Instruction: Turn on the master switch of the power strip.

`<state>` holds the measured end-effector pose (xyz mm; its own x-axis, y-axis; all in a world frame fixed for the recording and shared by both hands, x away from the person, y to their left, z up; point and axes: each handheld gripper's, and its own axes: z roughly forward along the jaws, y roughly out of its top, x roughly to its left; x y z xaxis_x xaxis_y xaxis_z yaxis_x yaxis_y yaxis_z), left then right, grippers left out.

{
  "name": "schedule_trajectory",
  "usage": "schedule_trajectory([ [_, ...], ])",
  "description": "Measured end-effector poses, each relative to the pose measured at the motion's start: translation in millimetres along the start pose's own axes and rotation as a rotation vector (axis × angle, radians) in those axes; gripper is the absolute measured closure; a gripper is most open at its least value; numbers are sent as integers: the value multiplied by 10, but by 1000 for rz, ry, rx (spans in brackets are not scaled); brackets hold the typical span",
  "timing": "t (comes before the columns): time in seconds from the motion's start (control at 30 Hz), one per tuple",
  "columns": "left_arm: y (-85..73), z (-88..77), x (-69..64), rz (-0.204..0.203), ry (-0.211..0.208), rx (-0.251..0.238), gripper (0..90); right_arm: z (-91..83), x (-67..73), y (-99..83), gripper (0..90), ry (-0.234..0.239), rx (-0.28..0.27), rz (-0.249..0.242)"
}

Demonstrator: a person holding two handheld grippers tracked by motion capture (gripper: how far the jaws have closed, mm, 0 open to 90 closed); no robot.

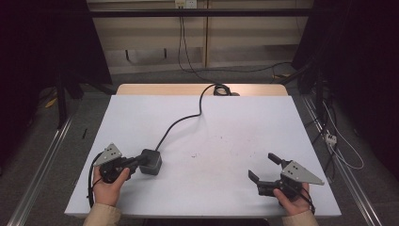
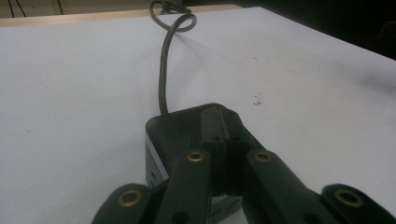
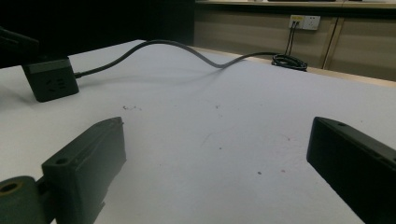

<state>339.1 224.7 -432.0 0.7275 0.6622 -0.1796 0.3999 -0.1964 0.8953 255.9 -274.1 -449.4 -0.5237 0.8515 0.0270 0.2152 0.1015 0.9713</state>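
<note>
- White tabletop [image 1: 211,141] filled most of the room's middle, with dark curtains to either side and a wall outlet [image 3: 304,21] behind the far edge
- On the near-left part of that surface sat a small black power cube [image 1: 151,161], its socket face [image 3: 52,86] visible from the right gripper view
- Its thick grey cable [image 1: 181,120] ran back across the table in a loose curve to a coil at the far edge
- The left gripper [image 1: 136,162] had its jaws pressed together, tips resting against or on top of the cube; from the left gripper view [image 2: 224,135] they lay over its upper face rather than pinching its sides
- The right gripper [image 1: 264,168] waited well apart at the near right, jaws spread wide with nothing between them
- The cube looked rigid, compact and fairly dense, with smooth plastic sides that might slip
- I judged the flat opposite sides the best place to grip, clear of the socket holes
- The cable seemed stiff enough to tug or twist the cube when lifted
</note>
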Motion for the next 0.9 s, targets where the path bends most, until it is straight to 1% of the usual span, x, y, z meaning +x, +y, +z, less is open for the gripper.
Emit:
schedule_trajectory([
  [0.53, -21, 0, -27, -1, -4, 1, 900, -3, -4, -3, 42, -2, 0, 0],
  [0.67, -19, -2, -39, 12, -3, 6, 900, -3, -5, -4, 42, -3, 0, 1],
  [0.8, -27, -3, -39, 2, -1, 5, 900, -4, -5, -4, 42, -3, 0, 1],
  [0.9, -27, -1, -41, 4, 0, 5, 900, -5, -7, -5, 42, -2, -1, 1],
])
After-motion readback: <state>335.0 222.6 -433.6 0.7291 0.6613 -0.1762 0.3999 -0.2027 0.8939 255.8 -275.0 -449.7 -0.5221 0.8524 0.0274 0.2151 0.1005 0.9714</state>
